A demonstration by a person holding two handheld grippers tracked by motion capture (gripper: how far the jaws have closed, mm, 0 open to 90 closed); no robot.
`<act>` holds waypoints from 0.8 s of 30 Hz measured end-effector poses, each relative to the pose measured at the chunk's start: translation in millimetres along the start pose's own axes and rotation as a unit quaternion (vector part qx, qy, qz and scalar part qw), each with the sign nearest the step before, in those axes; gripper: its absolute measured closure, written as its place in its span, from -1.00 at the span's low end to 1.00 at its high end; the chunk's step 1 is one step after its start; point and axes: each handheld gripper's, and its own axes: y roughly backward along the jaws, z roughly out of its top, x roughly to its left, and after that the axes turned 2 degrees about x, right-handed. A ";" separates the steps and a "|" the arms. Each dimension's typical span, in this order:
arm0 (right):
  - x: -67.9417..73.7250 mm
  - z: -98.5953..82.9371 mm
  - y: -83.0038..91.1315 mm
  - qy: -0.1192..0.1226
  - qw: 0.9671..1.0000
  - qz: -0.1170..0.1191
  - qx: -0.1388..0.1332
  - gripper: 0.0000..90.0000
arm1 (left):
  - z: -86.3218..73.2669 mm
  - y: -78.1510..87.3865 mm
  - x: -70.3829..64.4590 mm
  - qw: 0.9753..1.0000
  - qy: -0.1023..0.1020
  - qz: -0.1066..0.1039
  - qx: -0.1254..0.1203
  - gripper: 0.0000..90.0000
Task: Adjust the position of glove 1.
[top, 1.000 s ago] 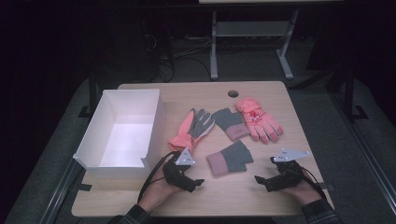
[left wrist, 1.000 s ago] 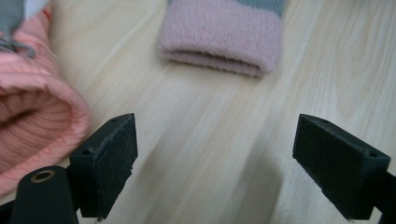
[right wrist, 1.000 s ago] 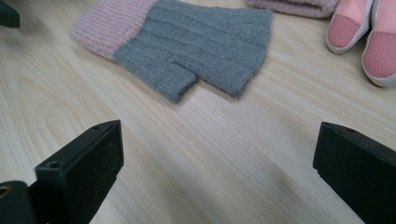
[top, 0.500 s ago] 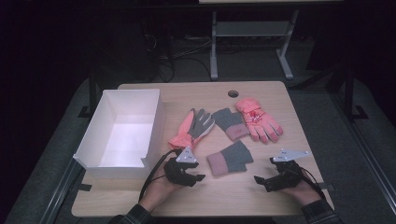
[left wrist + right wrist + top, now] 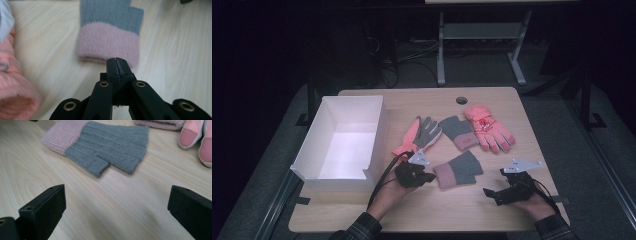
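A grey fingerless mitten with a pink cuff (image 5: 458,170) lies flat at the table's front middle. My left gripper (image 5: 430,177) is shut, its tips right at the cuff's edge with nothing between them; the left gripper view shows the closed tips (image 5: 117,60) just in front of the pink cuff (image 5: 108,42). My right gripper (image 5: 488,192) rests near the front right, wide open and apart from the mitten. In its own view the mitten (image 5: 110,147) lies ahead of the spread jaws (image 5: 116,202).
A white open box (image 5: 312,165) stands at the left. Behind the mitten lie an orange and grey glove (image 5: 419,134), a second grey and pink mitten (image 5: 458,131) and a pink padded glove (image 5: 488,127). A round hole (image 5: 461,100) marks the table's far edge.
My left gripper has edged forward and right, up to the mitten's pink cuff. The right gripper has hardly moved.
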 end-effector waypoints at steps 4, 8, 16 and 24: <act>-0.8 -0.3 -0.1 -0.001 1.000 0.000 0.002 -0.97 | 8.1 -5.5 9.0 1.000 0.009 0.005 -0.005 0.99; -0.8 -0.1 0.3 0.001 1.000 0.000 0.002 -0.97 | 12.0 -9.5 16.8 1.000 0.014 0.008 -0.007 0.99; -1.7 -0.8 0.3 0.002 1.000 -0.002 0.003 -0.97 | 25.3 -28.0 37.1 0.999 0.021 0.025 -0.004 0.99; -2.9 -1.0 1.0 0.000 1.000 -0.002 -0.001 -0.97 | 26.7 -35.5 33.3 1.000 0.019 0.013 0.018 0.99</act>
